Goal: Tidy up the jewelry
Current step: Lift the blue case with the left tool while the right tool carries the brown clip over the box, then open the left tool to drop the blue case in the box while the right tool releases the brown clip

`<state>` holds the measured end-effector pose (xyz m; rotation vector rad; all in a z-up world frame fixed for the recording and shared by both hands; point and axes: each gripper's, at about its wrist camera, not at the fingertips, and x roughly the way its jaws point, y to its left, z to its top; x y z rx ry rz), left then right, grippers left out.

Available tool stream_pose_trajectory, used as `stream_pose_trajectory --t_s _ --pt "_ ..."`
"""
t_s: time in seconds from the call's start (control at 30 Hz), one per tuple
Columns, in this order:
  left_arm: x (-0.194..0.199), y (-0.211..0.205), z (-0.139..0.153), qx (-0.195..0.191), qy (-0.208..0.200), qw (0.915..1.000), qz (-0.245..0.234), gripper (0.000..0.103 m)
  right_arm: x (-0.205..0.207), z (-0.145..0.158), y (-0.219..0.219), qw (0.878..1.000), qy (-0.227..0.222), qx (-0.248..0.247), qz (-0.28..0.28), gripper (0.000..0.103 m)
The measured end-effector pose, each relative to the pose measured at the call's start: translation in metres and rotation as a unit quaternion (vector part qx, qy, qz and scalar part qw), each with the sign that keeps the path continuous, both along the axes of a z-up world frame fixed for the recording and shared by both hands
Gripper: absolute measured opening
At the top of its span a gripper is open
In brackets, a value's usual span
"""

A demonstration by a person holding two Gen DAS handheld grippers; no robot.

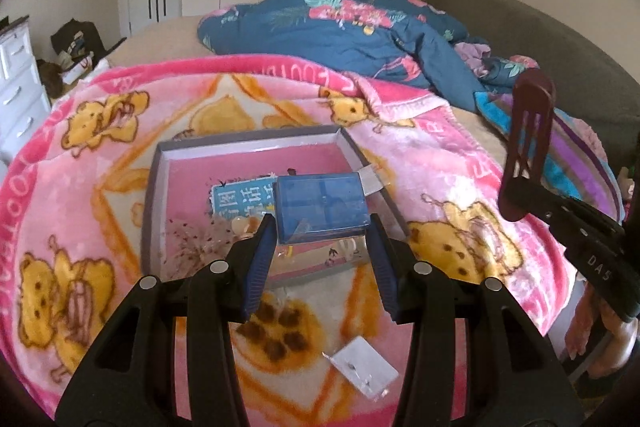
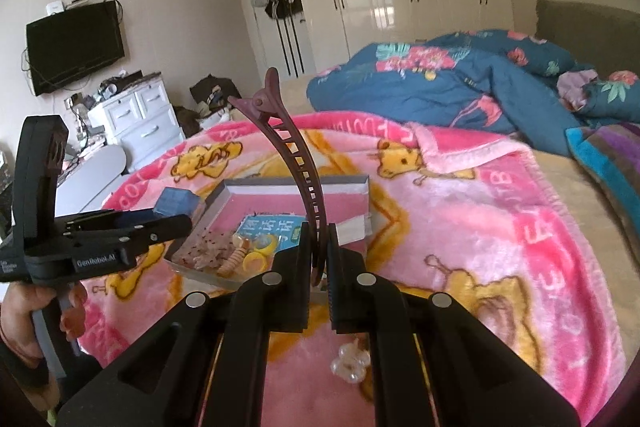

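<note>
Maroon plastic hair clip (image 2: 298, 163) stands clamped in the right gripper (image 2: 319, 259), raised above the grey tray (image 2: 296, 183); not yet stowed. Left gripper (image 1: 322, 247) holds the blue box (image 1: 322, 209) between its fingers over the tray. The tray already contains yellow rings (image 2: 260, 255), pale beads and a book. A clear flower clip (image 2: 351, 361) and a small packet (image 1: 366, 371) remain on the pink blanket (image 2: 460, 227), so sorting seems partway.
</note>
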<state>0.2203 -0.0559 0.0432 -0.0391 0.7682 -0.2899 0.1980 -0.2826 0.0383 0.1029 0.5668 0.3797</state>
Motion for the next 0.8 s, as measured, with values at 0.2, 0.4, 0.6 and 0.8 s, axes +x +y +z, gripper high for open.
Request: stream_pose_trajectory --t_s 0.2,0.4,0.6,0.8 --pt "0.031 -0.003 -0.040 0.003 0.037 0.9993 0.005 0.038 0.048 -0.040 0.018 0.998 0.055 -0.002 -0.001 0.006" --pt "0.053 -0.006 -0.069 0.008 0.062 0.9980 0.009 0.038 0.086 -0.083 0.030 0.993 0.114 -0.010 -0.004 0.006" --pt "0.062 -0.007 -0.079 0.018 0.066 0.9975 0.014 0.038 0.102 -0.102 0.044 0.990 0.135 -0.043 -0.012 0.008" --pt "0.059 -0.007 -0.077 0.024 0.061 0.9977 0.017 0.050 0.073 -0.082 0.029 0.996 0.090 -0.022 -0.017 0.049"
